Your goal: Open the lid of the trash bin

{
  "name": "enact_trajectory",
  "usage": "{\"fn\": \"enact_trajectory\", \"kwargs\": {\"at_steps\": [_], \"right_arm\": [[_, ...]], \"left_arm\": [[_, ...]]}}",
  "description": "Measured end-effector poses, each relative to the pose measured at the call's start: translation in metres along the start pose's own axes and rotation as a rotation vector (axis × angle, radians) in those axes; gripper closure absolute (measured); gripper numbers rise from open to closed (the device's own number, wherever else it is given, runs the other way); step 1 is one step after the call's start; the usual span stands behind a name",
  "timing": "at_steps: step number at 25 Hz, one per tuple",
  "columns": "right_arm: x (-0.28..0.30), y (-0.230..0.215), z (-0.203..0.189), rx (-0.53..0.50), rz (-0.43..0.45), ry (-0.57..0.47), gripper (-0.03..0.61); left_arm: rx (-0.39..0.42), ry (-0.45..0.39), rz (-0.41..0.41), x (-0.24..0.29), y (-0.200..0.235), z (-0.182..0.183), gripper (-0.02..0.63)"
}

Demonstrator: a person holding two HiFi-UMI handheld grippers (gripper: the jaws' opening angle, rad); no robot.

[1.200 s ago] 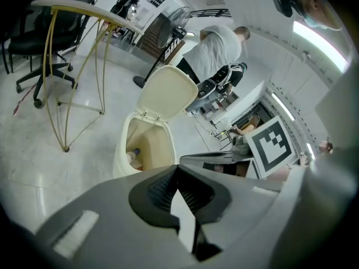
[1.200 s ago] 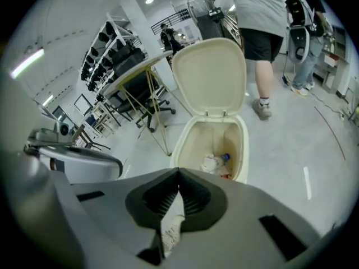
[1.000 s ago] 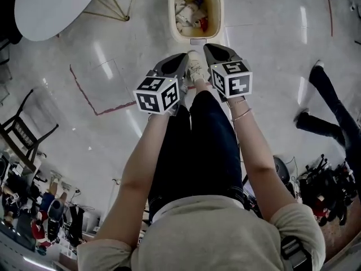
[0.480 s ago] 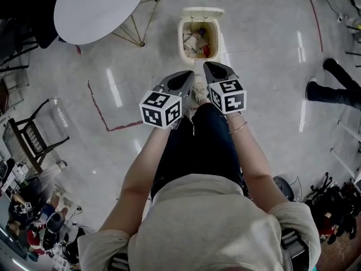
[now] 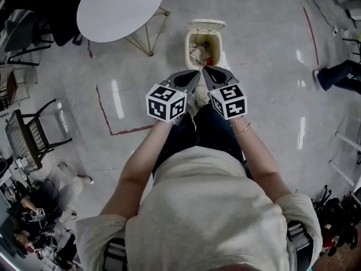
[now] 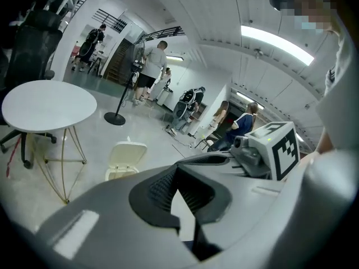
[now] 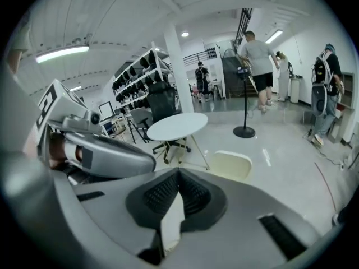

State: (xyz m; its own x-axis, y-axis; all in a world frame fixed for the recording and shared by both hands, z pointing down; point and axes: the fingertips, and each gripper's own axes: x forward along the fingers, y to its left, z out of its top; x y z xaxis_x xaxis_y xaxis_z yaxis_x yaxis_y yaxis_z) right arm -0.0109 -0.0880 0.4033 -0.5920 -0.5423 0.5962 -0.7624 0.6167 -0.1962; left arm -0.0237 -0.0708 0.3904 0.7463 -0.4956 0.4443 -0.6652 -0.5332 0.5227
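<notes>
Extending toward the trash bin (image 5: 189, 48) at twelve o'clock, both forearms (image 5: 141, 162) held left tool (image 5: 194, 74) and right tool (image 5: 206, 71) side by side, closed, empty.

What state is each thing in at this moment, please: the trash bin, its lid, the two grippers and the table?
trash bin: upright on the floor, rubbish inside.
lid: open, tipped up at the bin's far edge.
left gripper: shut, nothing between its jaws, not touching the bin.
right gripper: shut, nothing held, not touching the bin.
round table: standing on its legs, left of the bin.
</notes>
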Motion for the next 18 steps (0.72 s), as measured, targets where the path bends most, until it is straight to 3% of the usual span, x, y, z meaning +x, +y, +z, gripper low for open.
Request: {"fn": "enact_trajectory", "kwargs": {"at_steps": [3,8,13,18], "right_arm": [[-0.010,0.007,0.016,-0.033,-0.007,-0.040,0.572],[-0.037,0.010,0.043,-0.001,-0.005,-0.128,0.572],[-0.047,0.019,0.075,-0.017,0.034,-0.160,0.572],[-0.062,0.014,0.080,-0.100,0.026,-0.156,0.572]], "left_arm": [[0.017,-0.025,0.028,-0.014,0.007,0.013,0.604],[0.032,-0.096,0.081,-0.032,0.005,0.031,0.604],[0.040,-0.115,0.052,-0.042,0.003,0.045,0.604],[0.062,-0.152,0.055,-0.043,-0.007,0.057,0.604]]}}
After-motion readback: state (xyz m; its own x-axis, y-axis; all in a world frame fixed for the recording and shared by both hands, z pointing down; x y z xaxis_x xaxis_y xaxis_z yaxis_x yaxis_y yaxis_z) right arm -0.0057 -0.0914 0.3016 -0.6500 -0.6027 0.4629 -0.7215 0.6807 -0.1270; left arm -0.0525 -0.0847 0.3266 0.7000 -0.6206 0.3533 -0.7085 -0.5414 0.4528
